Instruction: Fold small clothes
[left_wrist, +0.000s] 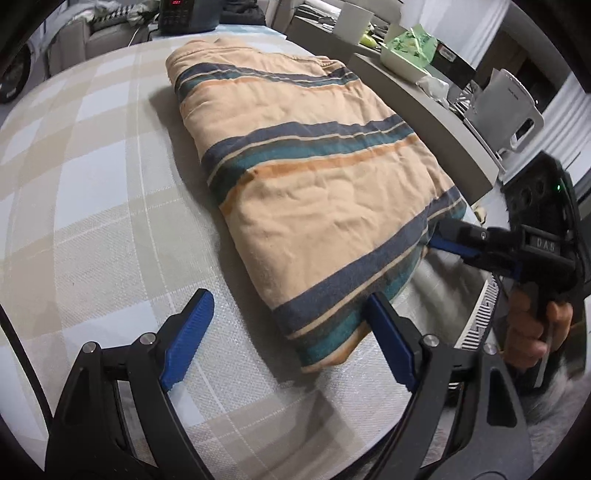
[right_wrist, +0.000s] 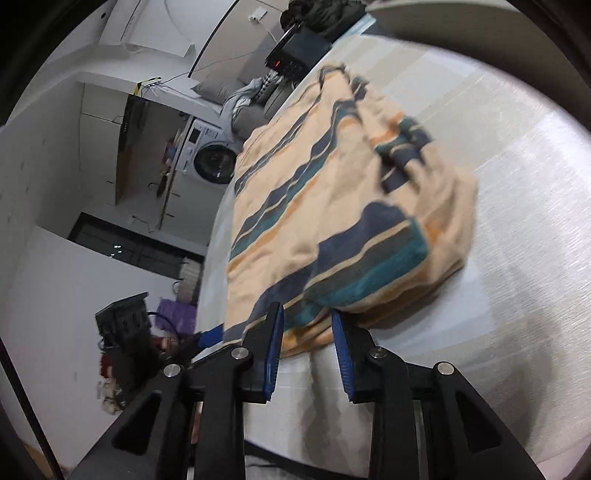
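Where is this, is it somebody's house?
Probably a home, yes. There's a washing machine against the wall, a sofa with cushions, and a striped garment on a table with a checked tablecloth.

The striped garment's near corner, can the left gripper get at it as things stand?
Probably yes: the left gripper is wide open right beside the striped garment, with only bare tablecloth between.
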